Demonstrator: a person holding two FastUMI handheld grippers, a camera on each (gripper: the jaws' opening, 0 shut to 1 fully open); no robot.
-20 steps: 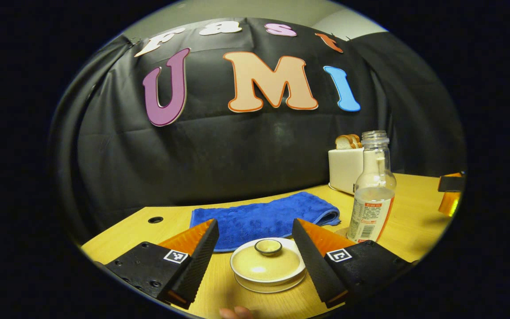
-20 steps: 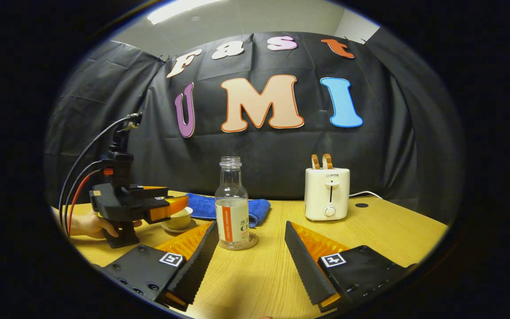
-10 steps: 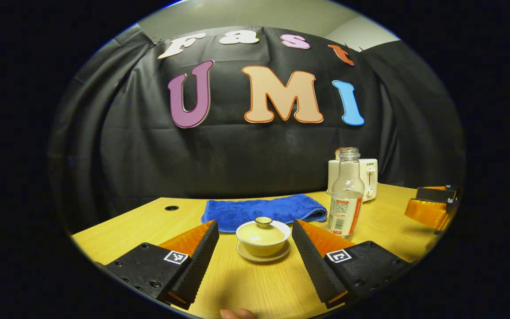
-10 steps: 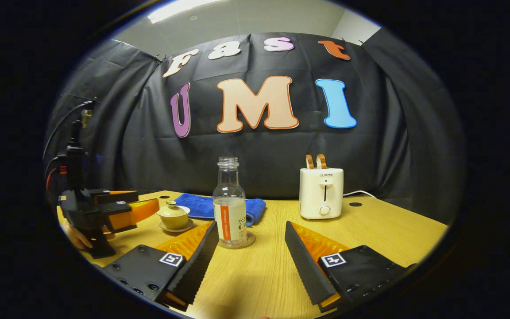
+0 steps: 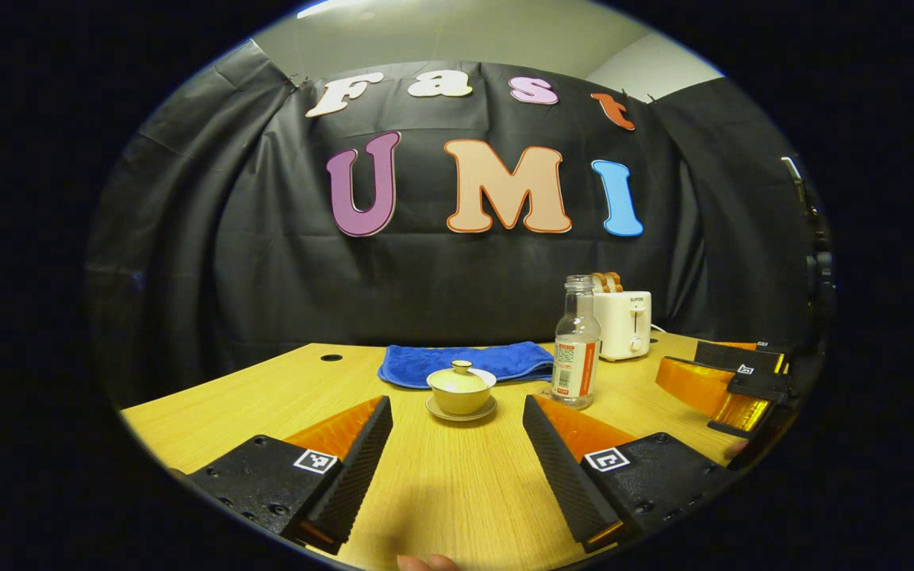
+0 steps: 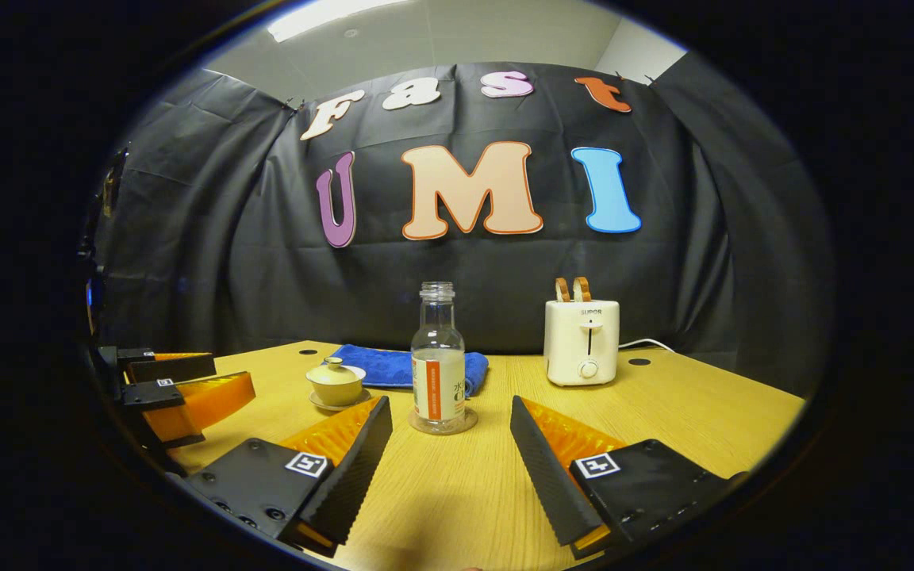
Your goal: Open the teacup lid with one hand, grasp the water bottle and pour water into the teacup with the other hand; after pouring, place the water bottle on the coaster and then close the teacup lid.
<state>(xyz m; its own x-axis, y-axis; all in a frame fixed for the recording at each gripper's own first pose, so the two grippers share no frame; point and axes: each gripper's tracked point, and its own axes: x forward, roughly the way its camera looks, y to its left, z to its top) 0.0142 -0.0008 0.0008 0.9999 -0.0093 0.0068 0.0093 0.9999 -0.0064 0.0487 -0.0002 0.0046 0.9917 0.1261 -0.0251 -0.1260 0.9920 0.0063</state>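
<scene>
Progress: judging by how things lie, the task looks finished or nearly so; the lid sits on the cup and the bottle stands on its coaster, with nothing in either gripper.
Teacup: small pale-yellow ceramic teacup (image 5: 461,390) on a matching saucer (image 5: 461,411), near the middle of the light wooden table (image 5: 266,396); its knobbed lid (image 5: 462,370) rests squarely on the rim, closed.
Bottle: clear plastic water bottle with an orange-and-white label (image 6: 437,357), uncapped, upright, partly filled; it stands on a round translucent coaster (image 6: 443,423), just to the right of the teacup and apart from it.
Left gripper: left gripper (image 5: 457,452) is spread wide and empty, held back from the teacup, which lies ahead between the lines of its fingers.
Right gripper: right gripper (image 6: 451,456) is likewise wide open and holds nothing; the bottle stands ahead of it, untouched.
Water level: whether the teacup holds water cannot be told with the lid on.
Background: folded blue towel (image 5: 473,362) lies behind the cup; a white toaster with two bread slices (image 6: 581,341) stands further right.
Remaining: as a judgement, no step is visibly undone.
</scene>
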